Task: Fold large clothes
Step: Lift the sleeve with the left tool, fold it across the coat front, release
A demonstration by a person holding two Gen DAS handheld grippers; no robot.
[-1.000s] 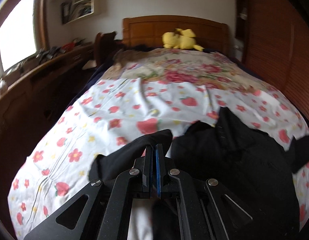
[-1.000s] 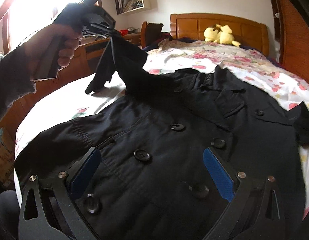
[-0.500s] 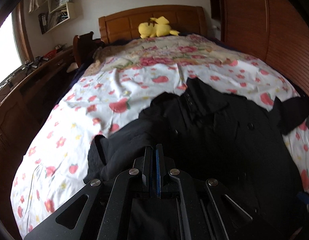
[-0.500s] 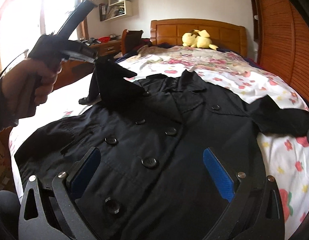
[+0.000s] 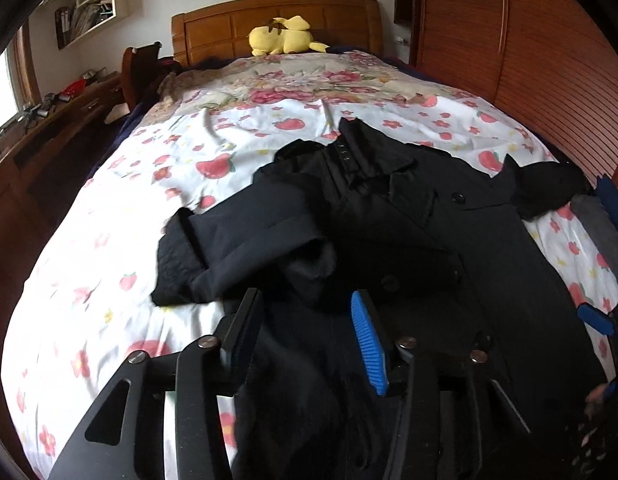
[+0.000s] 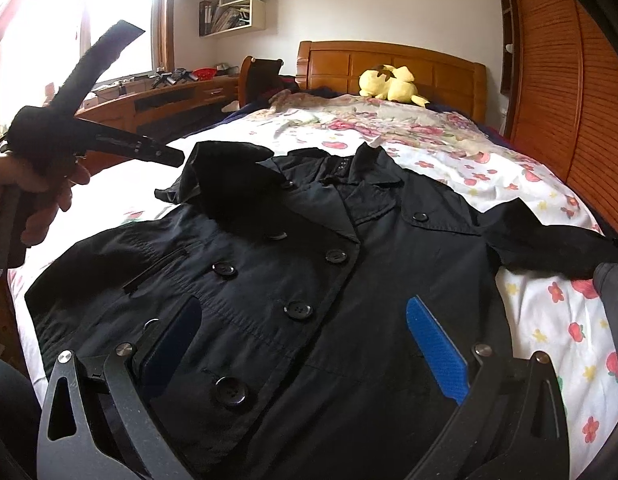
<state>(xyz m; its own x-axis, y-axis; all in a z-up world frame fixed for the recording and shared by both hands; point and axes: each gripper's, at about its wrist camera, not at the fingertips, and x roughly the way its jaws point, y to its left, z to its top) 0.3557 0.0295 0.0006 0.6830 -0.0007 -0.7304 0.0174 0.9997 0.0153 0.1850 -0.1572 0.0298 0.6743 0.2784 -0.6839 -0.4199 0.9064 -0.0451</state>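
Black coat (image 6: 329, 280) lies face up, buttoned, on the bed (image 5: 109, 272). Its near sleeve (image 5: 245, 240) is laid in over the chest, crumpled and doubled at the cuff. Left gripper (image 5: 305, 320): jaws have just been opening, now part open, nothing between them; sleeve released. Right gripper (image 6: 305, 344): jaws wide, held above the coat front, empty.

Step in hand, as judged: sleeve fold-in. To be done well, the sleeve is to be flattened straight along the body before the far sleeve (image 6: 549, 240) is taken.

Around: plush toy (image 5: 283, 36) at the headboard and desk (image 6: 157, 100) at the side, both well apart; nothing is seen in the way.
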